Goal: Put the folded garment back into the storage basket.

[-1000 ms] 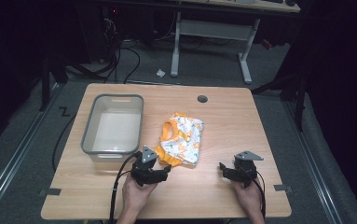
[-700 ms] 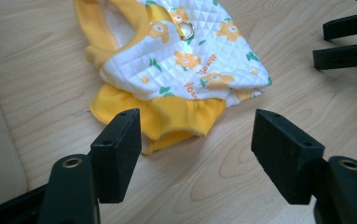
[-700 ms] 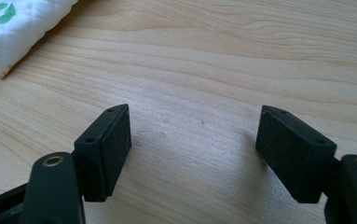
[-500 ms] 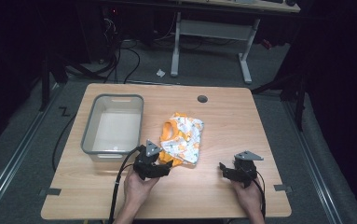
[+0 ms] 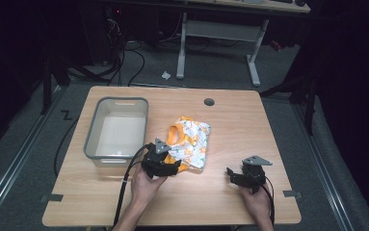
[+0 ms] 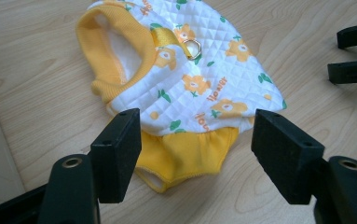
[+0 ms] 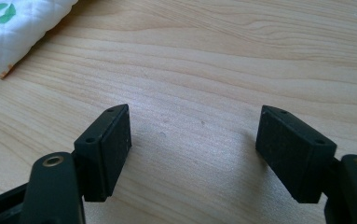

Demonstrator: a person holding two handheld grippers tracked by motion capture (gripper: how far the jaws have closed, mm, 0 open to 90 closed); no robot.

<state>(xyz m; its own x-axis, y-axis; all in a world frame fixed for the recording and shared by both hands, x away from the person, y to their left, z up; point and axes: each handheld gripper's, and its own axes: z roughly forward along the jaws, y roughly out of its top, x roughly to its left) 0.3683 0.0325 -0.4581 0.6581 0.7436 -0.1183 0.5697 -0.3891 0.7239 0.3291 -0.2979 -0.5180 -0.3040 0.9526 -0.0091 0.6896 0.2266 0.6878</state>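
1. A person's left hand (image 5: pixel 146 185) reaches in from the table's 6 o'clock edge, holding the left gripper (image 5: pixel 165 166) low over the wooden table (image 5: pixel 230 120), its jaws spread wide and pointed toward 1 o'clock at a small quilted garment (image 5: pixel 189 143).
2. In the left gripper view the wide-set jaws flank the garment's yellow ruffled hem (image 6: pixel 185 156) without closing on it; whether either jaw touches the cloth is hard to tell.
3. The garment, white with orange flowers, a yellow collar (image 6: pixel 108 56) and a small metal ring (image 6: pixel 192 46), lies flat near the table's centre, just beside the 3 o'clock wall of a clear plastic bin (image 5: pixel 117 132).
4. The right hand (image 5: pixel 256 202) holds the right gripper (image 5: pixel 235 175) near the 5 o'clock corner, well apart from the garment, jaws wide and empty over bare wood.
5. The right gripper view catches a corner of the garment at its 10 o'clock edge, cut off by the frame.
6. Both forearms are cropped at the bottom of the high view; the room beyond the table is dark, with cables (image 5: pixel 124 57) and a desk frame (image 5: pixel 218 36) dimly visible.
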